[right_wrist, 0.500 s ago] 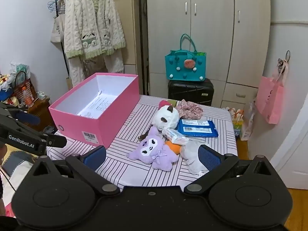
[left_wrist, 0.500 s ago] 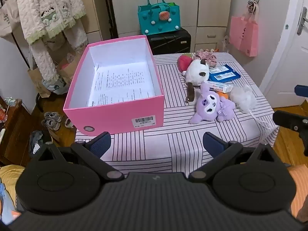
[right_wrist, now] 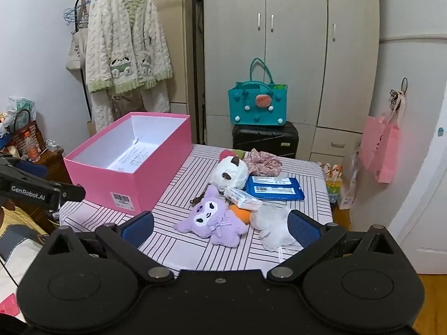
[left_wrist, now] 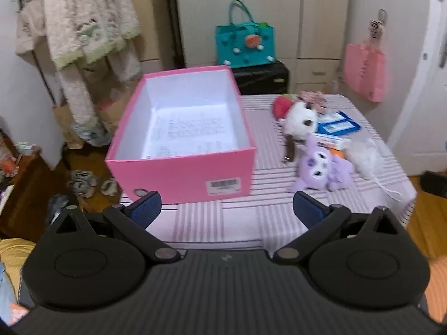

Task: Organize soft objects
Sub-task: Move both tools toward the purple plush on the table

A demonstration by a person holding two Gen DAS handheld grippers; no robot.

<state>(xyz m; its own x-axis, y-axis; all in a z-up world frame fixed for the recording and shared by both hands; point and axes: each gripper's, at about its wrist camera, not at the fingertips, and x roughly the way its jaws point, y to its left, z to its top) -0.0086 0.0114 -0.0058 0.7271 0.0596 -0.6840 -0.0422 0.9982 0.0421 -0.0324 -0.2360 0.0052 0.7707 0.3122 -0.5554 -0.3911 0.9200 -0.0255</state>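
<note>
The soft things lie in a heap on the right half of the striped bench (right_wrist: pixel 195 254): the purple plush (right_wrist: pixel 213 222) nearest you, the white panda plush (right_wrist: pixel 230 174) behind it, a white fluffy puff (right_wrist: pixel 272 223) to its right with something orange (right_wrist: pixel 240 214) tucked between them, and a pink floral scrunchie (right_wrist: pixel 264 162) at the far edge. A blue wipes pack (right_wrist: pixel 275 188) and a small white packet (right_wrist: pixel 241 196) sit among them. The pink box (right_wrist: pixel 131 167) stands well apart on the left, open, holding only a printed sheet (left_wrist: pixel 187 134), so nothing is sorted yet by the look of it.

Your right tongs (right_wrist: pixel 220 227) stand wide open and empty, aimed down at the purple plush and the puff, clear of both. Your left tongs (left_wrist: pixel 226 208) are also wide open and empty, hanging over the near edge of the bench just before the box.

Against half a second ago, your left view has swung: the box sat left of centre and sharp, and now it sits nearly centred and smeared, so that hand is on the move toward the box side. The right view has crept a little closer to the toys. No toy has shifted. I'd judge you are still approaching, with the purple plush the likeliest first pick.
</note>
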